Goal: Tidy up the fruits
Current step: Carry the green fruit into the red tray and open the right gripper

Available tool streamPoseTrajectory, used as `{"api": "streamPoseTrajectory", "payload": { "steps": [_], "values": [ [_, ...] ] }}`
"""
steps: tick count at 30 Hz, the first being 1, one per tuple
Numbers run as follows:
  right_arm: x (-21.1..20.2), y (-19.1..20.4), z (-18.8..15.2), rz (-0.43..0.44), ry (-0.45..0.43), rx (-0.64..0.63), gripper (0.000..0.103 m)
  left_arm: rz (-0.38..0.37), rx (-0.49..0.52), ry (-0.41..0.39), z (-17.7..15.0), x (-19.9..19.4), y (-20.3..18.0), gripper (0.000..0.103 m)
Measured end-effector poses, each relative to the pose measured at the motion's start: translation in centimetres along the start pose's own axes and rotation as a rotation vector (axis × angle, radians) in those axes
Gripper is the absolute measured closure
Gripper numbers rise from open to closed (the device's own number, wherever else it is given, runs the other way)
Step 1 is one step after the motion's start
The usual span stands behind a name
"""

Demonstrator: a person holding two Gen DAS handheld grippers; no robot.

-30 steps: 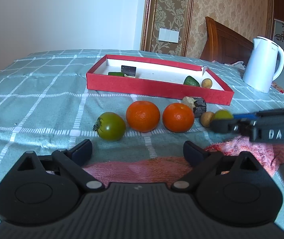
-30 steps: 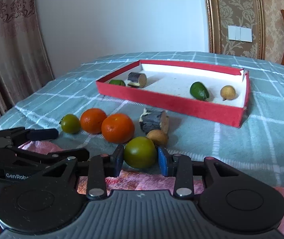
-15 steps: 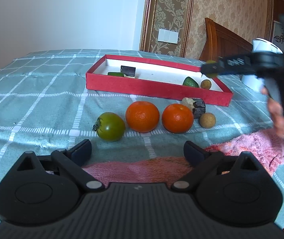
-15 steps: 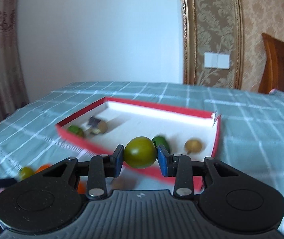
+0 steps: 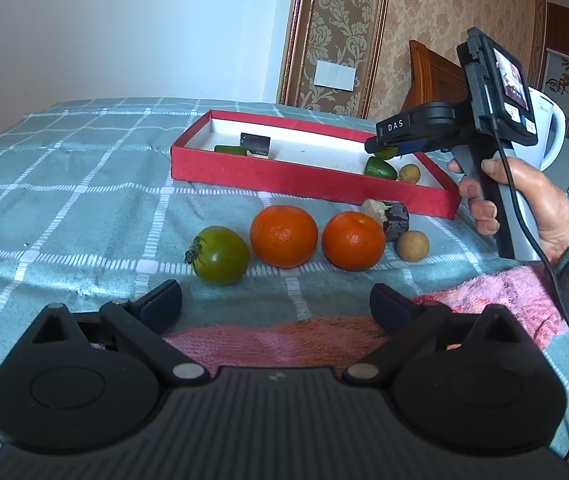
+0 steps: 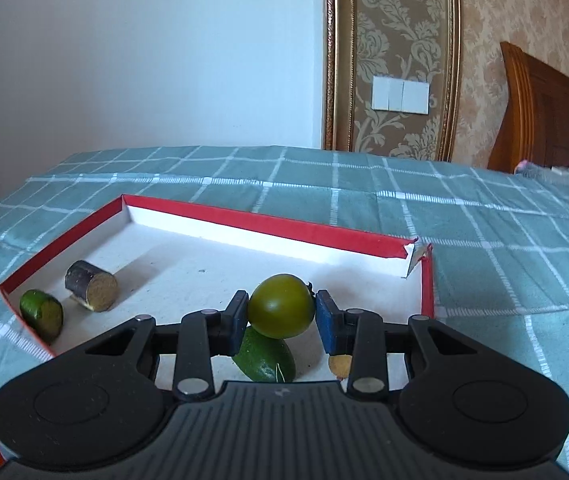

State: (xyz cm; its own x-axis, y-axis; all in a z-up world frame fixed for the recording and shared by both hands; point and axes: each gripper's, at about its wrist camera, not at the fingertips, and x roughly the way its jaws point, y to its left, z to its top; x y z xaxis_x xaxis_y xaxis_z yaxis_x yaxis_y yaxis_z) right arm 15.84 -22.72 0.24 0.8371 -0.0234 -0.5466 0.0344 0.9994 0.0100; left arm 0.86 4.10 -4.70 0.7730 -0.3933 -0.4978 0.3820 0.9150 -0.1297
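While squeezed between the blue pads of the right gripper (image 6: 281, 312), hanging over the red box (image 6: 268, 222): one round, shiny green tomato (image 6: 281, 305), seen whole only from the right wrist. Lying in the box: four pieces. Sitting on the checked cloth (image 5: 84, 208), seen clearly only from the left wrist: another green tomato (image 5: 220, 255), two oranges (image 5: 284, 236), a small brown ball (image 5: 412, 245). Staying wide apart, holding nothing: left gripper (image 5: 276, 304).
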Motion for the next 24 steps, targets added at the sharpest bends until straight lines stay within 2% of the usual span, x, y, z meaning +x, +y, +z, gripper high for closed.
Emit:
{"api": "streamPoseTrajectory", "payload": {
  "steps": [9,12,22,23,24],
  "values": [
    [1.7,-0.7,0.7,-0.018,0.042,0.032,0.068,0.001,0.002,0.001,0.0,0.0,0.0,0.003],
    [2.2,-1.1,0.6,0.008,0.076,0.064,0.068,0.001,0.001,0.000,0.0,0.0,0.0,0.003],
    [1.6,-1.3,0.5,0.030,0.066,0.081,0.066,0.002,0.003,0.001,0.0,0.0,0.0,0.003],
    [1.1,-1.4,0.6,0.031,0.057,0.084,0.064,0.002,0.003,0.001,0.0,0.0,0.0,0.003],
    [0.5,-1.6,0.6,0.032,0.046,0.090,0.057,0.003,0.004,0.002,0.0,0.0,0.0,0.003]
  ]
}}
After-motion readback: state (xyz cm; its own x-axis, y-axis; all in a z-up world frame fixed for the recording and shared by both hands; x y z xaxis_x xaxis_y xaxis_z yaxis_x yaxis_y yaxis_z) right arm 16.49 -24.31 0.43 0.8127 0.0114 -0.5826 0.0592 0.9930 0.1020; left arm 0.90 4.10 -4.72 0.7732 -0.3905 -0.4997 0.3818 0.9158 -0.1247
